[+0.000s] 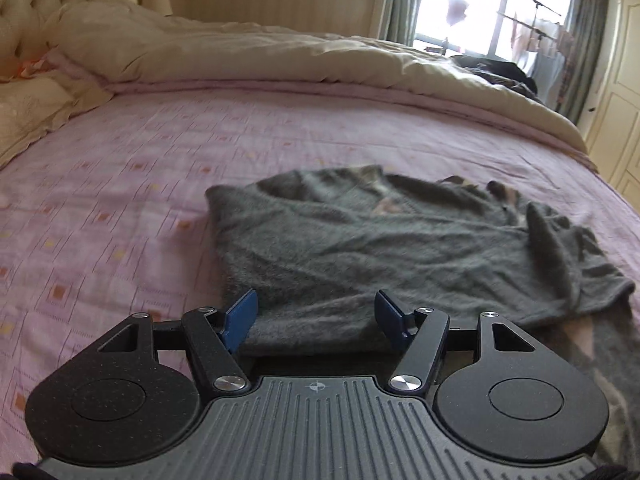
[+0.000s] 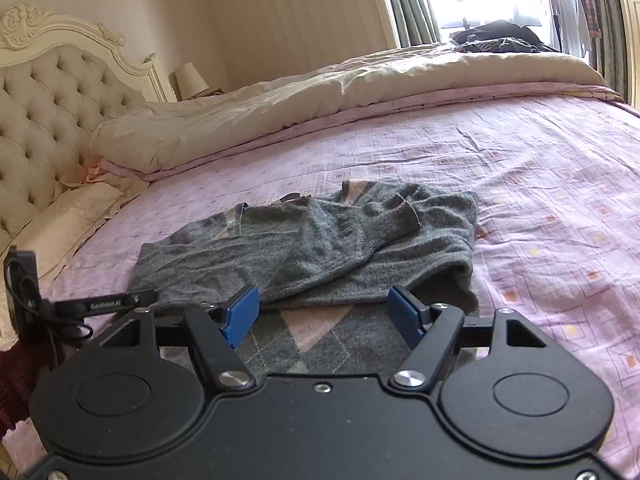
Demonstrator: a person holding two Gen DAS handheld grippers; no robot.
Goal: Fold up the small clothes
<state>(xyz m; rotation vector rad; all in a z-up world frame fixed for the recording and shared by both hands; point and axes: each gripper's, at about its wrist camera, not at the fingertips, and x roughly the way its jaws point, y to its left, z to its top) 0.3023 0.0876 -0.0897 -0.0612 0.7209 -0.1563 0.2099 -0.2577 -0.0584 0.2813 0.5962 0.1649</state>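
A grey knitted sweater [image 1: 380, 248] lies crumpled on the pink patterned bedsheet [image 1: 120, 200], partly folded over itself. In the right wrist view the same sweater [image 2: 320, 240] shows a grey and pink argyle panel [image 2: 320, 332] at its near edge. My left gripper [image 1: 315, 304] is open and low over the sweater's near left edge. Fabric lies between its blue pads [image 1: 240, 316], which do not press on it. My right gripper [image 2: 323, 300] is open above the argyle part, and its blue pads [image 2: 240, 316] stand apart.
A cream duvet [image 2: 320, 92] is bunched along the far side of the bed. A tufted headboard [image 2: 44, 112] and pillow [image 2: 68, 220] are at the left. Dark clothes [image 2: 500, 38] are piled at the far corner by the window. A black device with a cable [image 2: 24, 292] is at the left edge.
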